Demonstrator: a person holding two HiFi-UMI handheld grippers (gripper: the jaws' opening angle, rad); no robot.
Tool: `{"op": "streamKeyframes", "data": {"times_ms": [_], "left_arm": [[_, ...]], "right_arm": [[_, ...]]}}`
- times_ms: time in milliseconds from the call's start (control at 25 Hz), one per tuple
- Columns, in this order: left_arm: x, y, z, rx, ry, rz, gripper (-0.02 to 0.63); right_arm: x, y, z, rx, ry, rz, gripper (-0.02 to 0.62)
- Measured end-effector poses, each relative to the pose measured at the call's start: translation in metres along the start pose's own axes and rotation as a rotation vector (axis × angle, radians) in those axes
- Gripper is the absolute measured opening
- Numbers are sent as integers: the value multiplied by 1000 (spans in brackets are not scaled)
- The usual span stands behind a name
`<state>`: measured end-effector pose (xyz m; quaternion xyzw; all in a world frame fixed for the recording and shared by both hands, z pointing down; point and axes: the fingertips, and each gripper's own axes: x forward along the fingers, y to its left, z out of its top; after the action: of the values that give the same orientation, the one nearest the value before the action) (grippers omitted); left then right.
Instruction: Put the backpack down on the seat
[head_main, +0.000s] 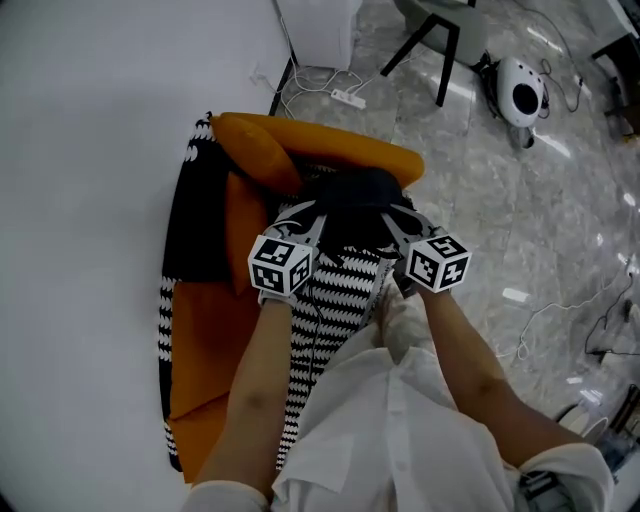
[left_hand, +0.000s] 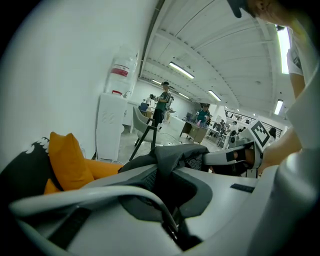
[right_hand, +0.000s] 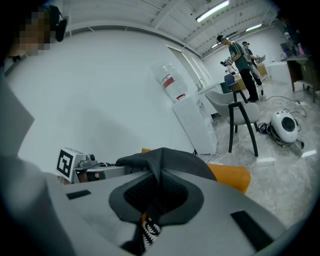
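Note:
A dark grey backpack (head_main: 356, 193) hangs just above an orange seat (head_main: 200, 330) that has black-and-white zigzag trim (head_main: 340, 290). My left gripper (head_main: 316, 216) is shut on a fold of the backpack's fabric (left_hand: 167, 157) at its left side. On the right side, my right gripper (head_main: 396, 218) is shut on another fold (right_hand: 161, 167). In each gripper view the cloth rises as a pinched ridge between the jaws. An orange cushion (head_main: 256, 150) lies at the seat's back. The backpack's underside is hidden, so I cannot tell whether it touches the seat.
A white wall runs along the left. A white water dispenser (head_main: 320, 30) stands past the seat, with a power strip (head_main: 348, 97) and cables on the floor. Chair legs (head_main: 440, 45) and a white round device (head_main: 522, 90) stand on the marble floor. People (left_hand: 162, 102) stand far off.

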<state>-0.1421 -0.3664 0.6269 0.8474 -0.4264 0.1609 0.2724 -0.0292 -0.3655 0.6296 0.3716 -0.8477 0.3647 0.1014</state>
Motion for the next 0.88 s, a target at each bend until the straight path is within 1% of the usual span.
{"op": "streamKeyframes", "data": {"times_ms": [120, 360, 640, 880], "left_arm": [[9, 5, 3, 5, -3, 7, 37], [25, 9, -2, -14, 10, 25, 37], [48, 22, 5, -21, 10, 47, 37], [66, 30, 12, -14, 19, 50, 38]], "right_arm": [[8, -9, 4, -9, -7, -11, 28], [15, -25, 1, -12, 12, -47, 28], [31, -45, 10, -25, 18, -78, 28], [41, -60, 19, -26, 27, -95, 28]]}}
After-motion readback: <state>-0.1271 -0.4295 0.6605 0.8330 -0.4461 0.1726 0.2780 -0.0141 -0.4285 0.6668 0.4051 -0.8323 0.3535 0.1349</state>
